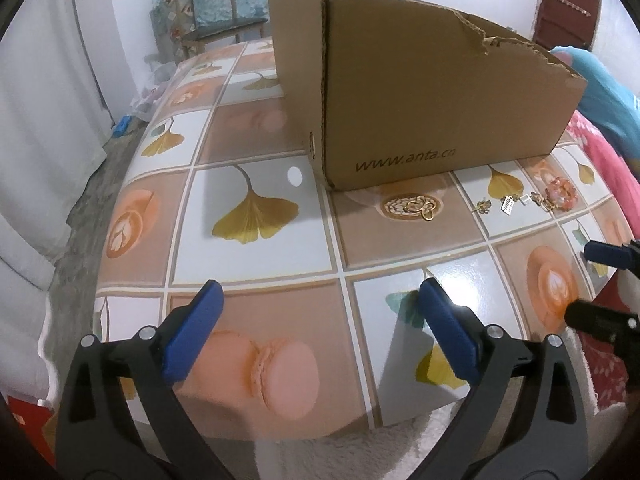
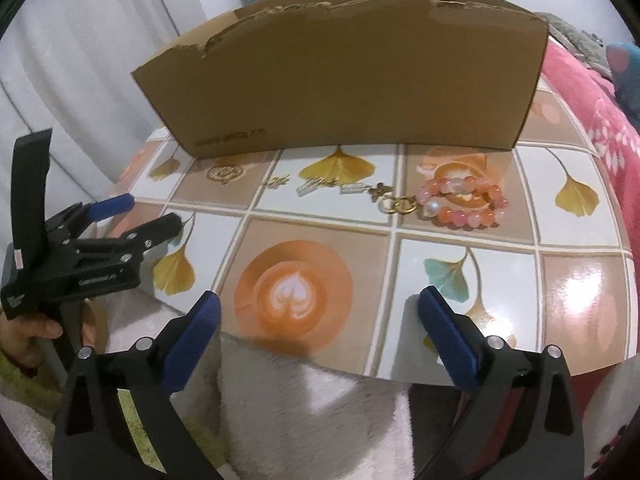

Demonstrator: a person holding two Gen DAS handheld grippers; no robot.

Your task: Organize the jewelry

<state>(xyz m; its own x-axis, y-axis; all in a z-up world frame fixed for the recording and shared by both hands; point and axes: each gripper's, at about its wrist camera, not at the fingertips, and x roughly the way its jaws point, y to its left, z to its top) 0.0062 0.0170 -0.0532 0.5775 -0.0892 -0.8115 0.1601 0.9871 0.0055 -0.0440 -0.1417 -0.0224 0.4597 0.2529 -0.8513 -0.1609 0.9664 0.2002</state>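
Observation:
Several jewelry pieces lie in a row on the tiled-pattern tablecloth [image 2: 460, 340], in front of an open cardboard box [image 2: 340, 80]. From the left there are a round gold brooch [image 2: 224, 174], a small gold earring [image 2: 278, 181], two silver clips [image 2: 308, 188], a gold charm with rings [image 2: 396, 202] and a pink bead bracelet [image 2: 464, 200]. My right gripper [image 2: 320, 316] is open and empty over the table's near edge, short of the row. My left gripper [image 1: 320, 320] is also open and empty, left of the jewelry; the brooch [image 1: 412, 206] and bracelet [image 1: 560, 194] lie ahead to its right.
The box [image 1: 440, 92] has a torn top edge and stands behind the jewelry. A pink patterned blanket [image 2: 592, 92] lies to the right of the table. White fluffy fabric [image 2: 320, 400] is below the near edge. A hand [image 2: 32, 328] holds the left gripper [image 2: 148, 212].

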